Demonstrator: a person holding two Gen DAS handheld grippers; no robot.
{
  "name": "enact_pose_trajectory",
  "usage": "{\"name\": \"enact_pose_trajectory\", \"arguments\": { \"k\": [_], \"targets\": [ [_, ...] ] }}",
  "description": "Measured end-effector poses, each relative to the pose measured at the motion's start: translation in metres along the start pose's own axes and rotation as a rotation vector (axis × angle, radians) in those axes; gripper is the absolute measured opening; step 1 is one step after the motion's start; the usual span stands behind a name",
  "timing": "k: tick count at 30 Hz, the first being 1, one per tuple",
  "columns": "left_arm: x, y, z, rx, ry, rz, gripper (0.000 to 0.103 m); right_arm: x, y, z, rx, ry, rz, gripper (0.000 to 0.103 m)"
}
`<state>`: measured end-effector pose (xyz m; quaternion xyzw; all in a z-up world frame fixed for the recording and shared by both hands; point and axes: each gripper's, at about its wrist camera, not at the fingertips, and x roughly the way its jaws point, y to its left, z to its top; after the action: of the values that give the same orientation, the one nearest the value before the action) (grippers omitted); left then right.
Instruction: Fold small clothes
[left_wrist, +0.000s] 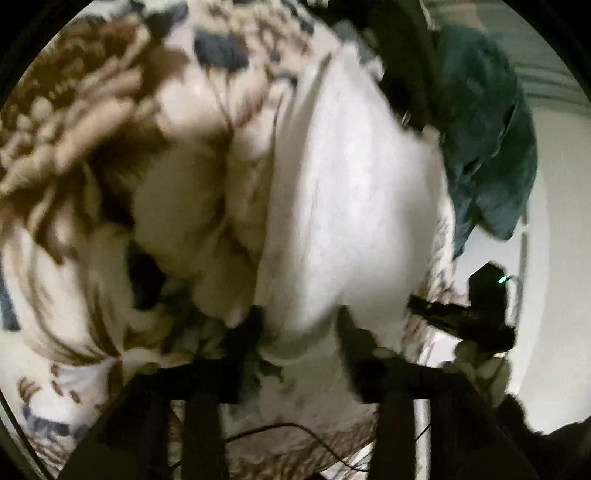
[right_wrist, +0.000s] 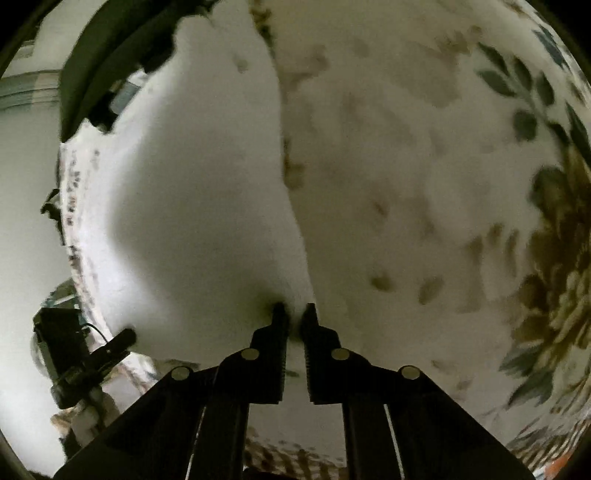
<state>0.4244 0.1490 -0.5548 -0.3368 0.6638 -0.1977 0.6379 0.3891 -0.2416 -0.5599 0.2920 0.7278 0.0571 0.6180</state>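
Observation:
A small white garment lies spread on a flowered bedspread. In the left wrist view my left gripper hangs over its near edge. Its fingers stand well apart, with white cloth showing in the gap and nothing pinched. In the right wrist view the same white garment fills the left half. My right gripper has its fingertips nearly together on the garment's edge, and the cloth puckers at the tips. The picture is blurred.
A dark green garment lies bunched at the far right edge of the bedspread, also seen as the dark green garment in the right wrist view. The bedspread stretches right. Each view shows the other hand's black gripper body near the bed's edge.

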Motion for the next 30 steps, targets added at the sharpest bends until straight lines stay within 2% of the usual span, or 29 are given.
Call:
{"name": "enact_pose_trajectory", "arguments": {
  "k": [1,3,5,8,10,12,15,17,18,19,20,22,26,30],
  "targets": [
    [-0.006,0.004,0.004,-0.011,-0.027,-0.022,0.075,-0.008,-0.008,0.0,0.004,-0.017,0.036,0.047],
    [-0.008,0.011,0.019,-0.03,-0.074,-0.057,0.075,-0.011,-0.015,0.007,0.023,-0.062,0.102,0.078],
    [0.006,0.016,0.041,-0.031,-0.087,-0.078,0.075,0.0,-0.021,0.019,0.024,-0.047,0.185,0.082],
    [0.046,0.017,0.073,-0.03,-0.026,-0.108,0.075,0.03,-0.022,0.04,0.015,-0.007,0.242,0.088],
    [0.065,0.009,0.082,-0.005,0.01,-0.121,0.076,0.043,-0.021,0.051,0.031,0.009,0.312,0.1],
    [0.073,0.001,0.087,0.03,0.03,-0.133,0.076,0.049,-0.019,0.056,0.046,0.014,0.374,0.102],
    [0.074,-0.004,0.087,0.056,0.017,-0.132,0.077,0.052,-0.013,0.059,0.056,0.018,0.478,0.101],
    [0.066,-0.003,0.083,0.07,-0.002,-0.134,0.069,0.057,-0.003,0.059,0.04,0.011,0.47,0.096],
    [0.063,-0.003,0.082,0.064,-0.008,-0.151,0.049,0.059,0.001,0.059,0.031,0.01,0.442,0.07],
    [0.062,-0.003,0.082,0.06,-0.016,-0.159,0.039,0.059,0.002,0.058,0.044,0.006,0.432,0.057],
    [0.056,-0.004,0.081,0.059,-0.029,-0.161,0.037,0.059,0.005,0.06,0.052,-0.002,0.433,0.054],
    [0.047,-0.01,0.08,0.061,-0.042,-0.174,0.033,0.046,0.013,0.056,0.035,-0.029,0.417,0.042],
    [0.025,-0.048,0.075,0.101,-0.064,-0.177,0.032,0.008,0.042,0.044,-0.009,-0.071,0.393,0.038],
    [-0.014,-0.096,0.079,0.141,-0.095,-0.203,0.032,-0.048,0.076,0.044,-0.052,-0.126,0.409,0.038]
  ]
}}
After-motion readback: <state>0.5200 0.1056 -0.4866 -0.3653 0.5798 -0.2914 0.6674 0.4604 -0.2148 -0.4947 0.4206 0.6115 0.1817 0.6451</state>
